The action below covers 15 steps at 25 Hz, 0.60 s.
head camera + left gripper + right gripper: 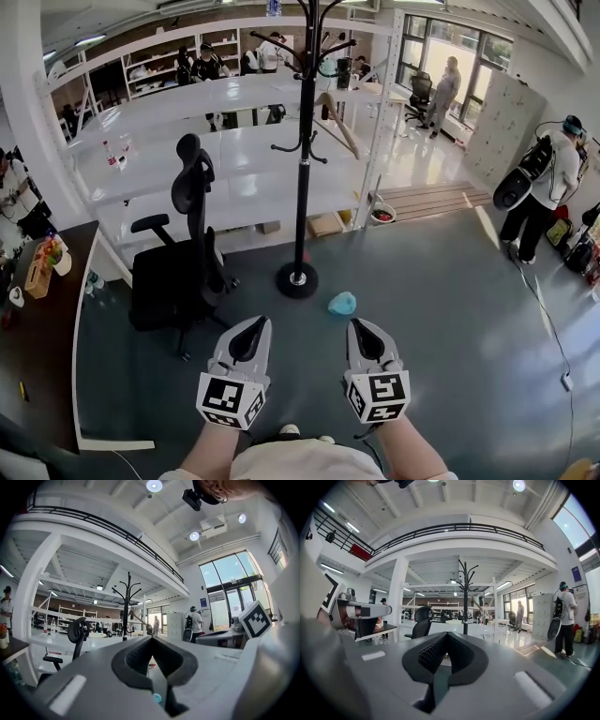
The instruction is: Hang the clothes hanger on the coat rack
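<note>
The black coat rack (pixel 302 169) stands on a round base on the grey floor ahead of me. A light wooden clothes hanger (pixel 342 131) hangs tilted from a hook on its right side. The left gripper view shows the coat rack (pixel 124 606) and the hanger (pixel 133 616) far off. They are just as distant in the right gripper view, rack (pixel 465 597) and hanger (pixel 478 604). My left gripper (pixel 255 323) and right gripper (pixel 359 324) are side by side low in the head view, well short of the rack. Both are shut and hold nothing.
A black office chair (pixel 187 258) stands left of the rack. A dark desk (pixel 42 337) runs along the left edge. A small blue object (pixel 342 303) lies on the floor near the rack's base. A person (pixel 553 187) stands at the right; white shelving (pixel 225 141) is behind.
</note>
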Motion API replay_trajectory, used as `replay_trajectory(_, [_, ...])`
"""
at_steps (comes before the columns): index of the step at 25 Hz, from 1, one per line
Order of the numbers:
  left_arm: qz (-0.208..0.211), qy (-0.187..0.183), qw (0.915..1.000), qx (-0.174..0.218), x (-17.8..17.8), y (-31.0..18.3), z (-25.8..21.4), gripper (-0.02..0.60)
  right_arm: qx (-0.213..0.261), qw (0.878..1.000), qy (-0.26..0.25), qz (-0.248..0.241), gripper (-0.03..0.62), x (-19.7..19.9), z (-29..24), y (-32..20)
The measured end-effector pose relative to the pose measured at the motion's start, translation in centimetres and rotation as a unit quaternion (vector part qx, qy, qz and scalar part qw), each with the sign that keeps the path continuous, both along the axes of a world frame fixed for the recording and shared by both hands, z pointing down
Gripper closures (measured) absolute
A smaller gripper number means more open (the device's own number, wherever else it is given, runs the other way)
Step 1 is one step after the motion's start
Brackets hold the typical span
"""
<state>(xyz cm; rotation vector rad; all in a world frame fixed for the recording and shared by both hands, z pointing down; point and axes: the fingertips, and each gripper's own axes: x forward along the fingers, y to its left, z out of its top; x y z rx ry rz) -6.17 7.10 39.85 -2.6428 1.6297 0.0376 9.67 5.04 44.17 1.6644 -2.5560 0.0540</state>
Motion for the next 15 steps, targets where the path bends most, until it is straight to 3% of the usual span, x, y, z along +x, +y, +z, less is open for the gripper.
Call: replay_trajectory(15, [-0.009, 0.001, 1.0000, -0.001, -1.2, 0.9, 0.1, 0.581, 0.000, 1.000, -0.001, -0.001, 0.569, -0.8, 0.0, 0.7])
